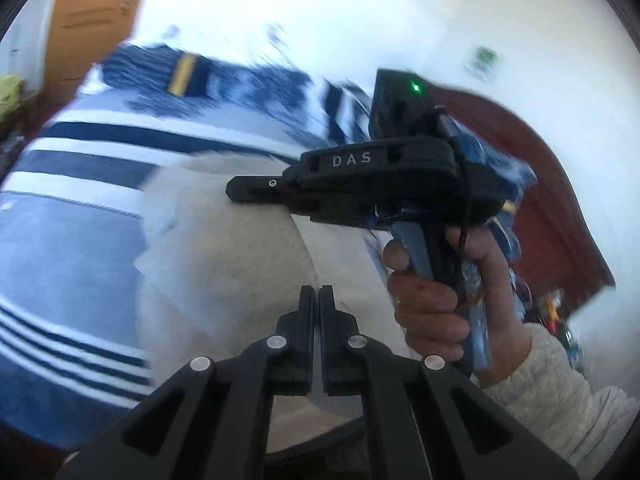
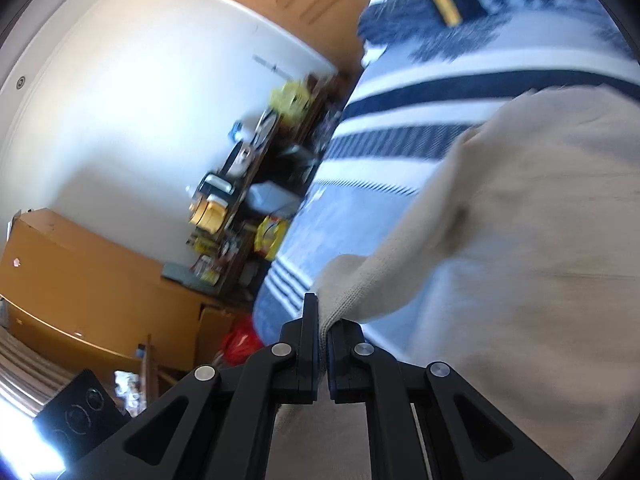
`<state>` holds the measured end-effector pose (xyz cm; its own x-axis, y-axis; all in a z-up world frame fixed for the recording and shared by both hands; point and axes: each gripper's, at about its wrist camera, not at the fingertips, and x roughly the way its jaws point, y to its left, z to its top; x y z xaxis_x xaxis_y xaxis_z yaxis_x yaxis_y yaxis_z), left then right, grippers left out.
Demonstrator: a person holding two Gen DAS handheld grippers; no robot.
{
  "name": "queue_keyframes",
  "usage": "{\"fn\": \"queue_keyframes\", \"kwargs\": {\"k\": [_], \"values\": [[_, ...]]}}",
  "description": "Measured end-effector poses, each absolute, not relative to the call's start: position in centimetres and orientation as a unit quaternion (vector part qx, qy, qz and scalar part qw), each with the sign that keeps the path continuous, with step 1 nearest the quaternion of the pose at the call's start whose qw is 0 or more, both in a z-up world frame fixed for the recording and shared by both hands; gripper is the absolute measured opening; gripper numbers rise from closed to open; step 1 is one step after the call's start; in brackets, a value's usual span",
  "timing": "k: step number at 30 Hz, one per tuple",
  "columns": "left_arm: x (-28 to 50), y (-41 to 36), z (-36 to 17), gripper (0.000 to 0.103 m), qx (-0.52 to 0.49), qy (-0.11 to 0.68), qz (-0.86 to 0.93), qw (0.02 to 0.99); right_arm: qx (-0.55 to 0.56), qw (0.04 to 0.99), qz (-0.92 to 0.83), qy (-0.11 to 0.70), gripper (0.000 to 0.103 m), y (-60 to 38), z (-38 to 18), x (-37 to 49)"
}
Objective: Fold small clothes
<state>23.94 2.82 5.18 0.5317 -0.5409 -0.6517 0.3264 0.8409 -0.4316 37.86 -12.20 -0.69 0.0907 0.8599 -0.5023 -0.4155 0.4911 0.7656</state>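
- The right hand-held gripper is clamped on a beige garment edge.
- The left hand-held gripper is closed too; whether it pinches cloth is unclear.
- The garment hangs over the striped bed.
- Keep both corners level and taut.

One beige knitted garment lies on one blue-and-white striped bedspread. Two black tools show: the left tool and the right tool. One hand and one cream sleeve are visible. Two brown cardboard boxes stand against the wall.
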Motion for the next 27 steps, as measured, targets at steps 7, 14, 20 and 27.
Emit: {"fn": "queue_keyframes", "kwargs": {"k": [7, 14, 20, 27], "values": [[25.5, -5.3, -6.1, 0.002, -0.133, 0.541, -0.311, 0.77, 0.282, 0.7, 0.362, 0.548, 0.007, -22.2, -12.5, 38.6], [21.1, 0.3, -9.4, 0.038, -0.138, 0.56, -0.247, 0.779, 0.367, 0.72, 0.271, 0.523, 0.067, -30.9, -17.2, 35.2], [18.9, 4.9, -11.5, 0.039, -0.166, 0.572, -0.158, 0.787, 0.387, 0.724, 0.269, 0.504, 0.069, -32.6, -19.5, 26.3], [16.5, 3.4, -7.7, 0.039, -0.152, 0.538, -0.154, 0.815, 0.27, 0.737, 0.244, 0.57, 0.008, -27.3, -21.2, 27.0]]}}
